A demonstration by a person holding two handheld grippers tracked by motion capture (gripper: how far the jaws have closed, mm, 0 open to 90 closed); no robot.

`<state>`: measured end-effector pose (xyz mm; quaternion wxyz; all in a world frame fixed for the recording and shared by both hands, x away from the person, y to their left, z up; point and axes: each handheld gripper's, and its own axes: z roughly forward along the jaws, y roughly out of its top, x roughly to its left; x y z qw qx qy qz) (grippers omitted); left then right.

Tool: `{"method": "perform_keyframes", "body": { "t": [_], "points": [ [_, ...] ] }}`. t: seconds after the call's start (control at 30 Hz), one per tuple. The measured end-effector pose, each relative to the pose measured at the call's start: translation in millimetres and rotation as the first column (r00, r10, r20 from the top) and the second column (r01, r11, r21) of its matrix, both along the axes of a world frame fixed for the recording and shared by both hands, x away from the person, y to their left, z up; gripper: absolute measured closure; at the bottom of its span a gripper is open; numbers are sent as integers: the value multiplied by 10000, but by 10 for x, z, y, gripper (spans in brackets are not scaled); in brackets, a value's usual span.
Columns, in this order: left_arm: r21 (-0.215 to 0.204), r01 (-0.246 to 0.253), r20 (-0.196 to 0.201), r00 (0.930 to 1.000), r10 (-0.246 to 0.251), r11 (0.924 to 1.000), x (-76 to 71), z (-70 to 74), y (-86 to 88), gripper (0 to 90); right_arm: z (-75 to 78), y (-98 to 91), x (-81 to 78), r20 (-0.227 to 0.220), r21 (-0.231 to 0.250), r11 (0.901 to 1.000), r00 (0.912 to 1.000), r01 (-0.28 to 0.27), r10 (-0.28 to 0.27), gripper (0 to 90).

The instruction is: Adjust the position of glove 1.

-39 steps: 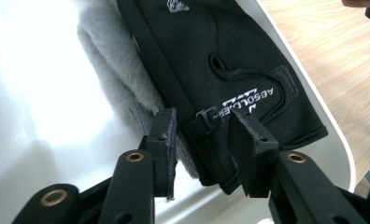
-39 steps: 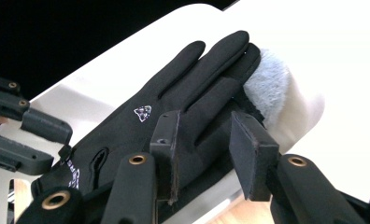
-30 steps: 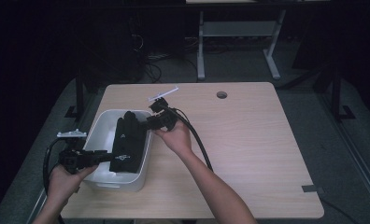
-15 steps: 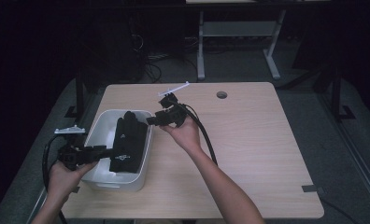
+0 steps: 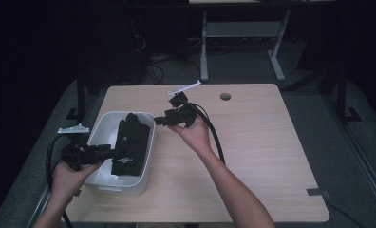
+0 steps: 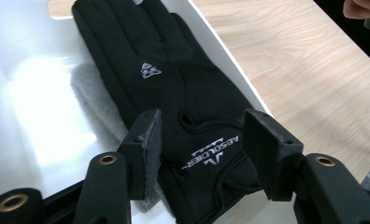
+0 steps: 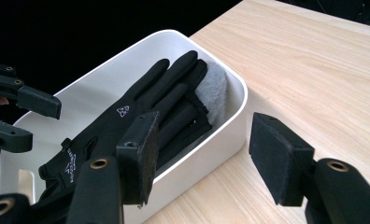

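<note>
Wooden desk (image 5: 252, 156) carries a white bin (image 5: 143, 164) holding soft, limp black gloves (image 6: 174, 88), best pinched at the cuff; both grippers' jaws stand spread, empty.

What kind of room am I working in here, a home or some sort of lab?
Probably a lab or recording workspace, not a home. A plain wooden table with a cable hole stands in a darkened room, cables lie tangled on the floor behind it, and another desk's metal frame stands beyond.
</note>
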<state>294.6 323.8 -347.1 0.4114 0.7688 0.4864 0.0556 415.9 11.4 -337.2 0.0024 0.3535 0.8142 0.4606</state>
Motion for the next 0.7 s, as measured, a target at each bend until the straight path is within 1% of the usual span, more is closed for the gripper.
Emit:
{"method": "perform_keyframes", "body": {
  "t": [0.1,0.13,0.17,0.2,0.27,0.33,0.37,0.5,0.53,0.7],
  "points": [
    [-23,96,42,9999,-96,10000,3,14,-23,454,0,-32,5,57,9,10000,10000,-17,17,412],
    [-40,138,80,9999,-137,9999,5,22,-33,444,4,-65,1,93,44,10000,9999,58,-58,391],
    [-107,135,73,9999,-134,9999,6,30,-50,444,4,-65,1,93,44,10000,9999,58,-58,391],
    [-127,199,75,9998,-198,9997,9,41,-73,432,5,-114,-1,108,82,9999,9999,129,-130,375],
    [-109,231,72,9997,-230,9997,10,45,-86,425,5,-138,-3,111,74,9998,9998,174,-175,369],
    [-113,315,63,9995,-315,9994,13,52,-116,409,-1,-210,-9,90,116,9994,9995,315,-316,362],
    [-113,315,63,9995,-315,9994,13,52,-116,408,-1,-210,-9,90,116,9994,9995,315,-316,362],
    [-160,348,136,9993,-346,9993,9,70,-147,405,-9,-321,-15,103,112,9989,9989,457,-458,356],
    [-175,392,169,9991,-389,9991,12,81,-162,404,-9,-367,-14,78,3,9986,9986,522,-522,345],
    [-259,450,186,9988,-445,9987,22,100,-200,400,3,-458,-19,80,-15,9980,9979,636,-636,343]
  ]
}}
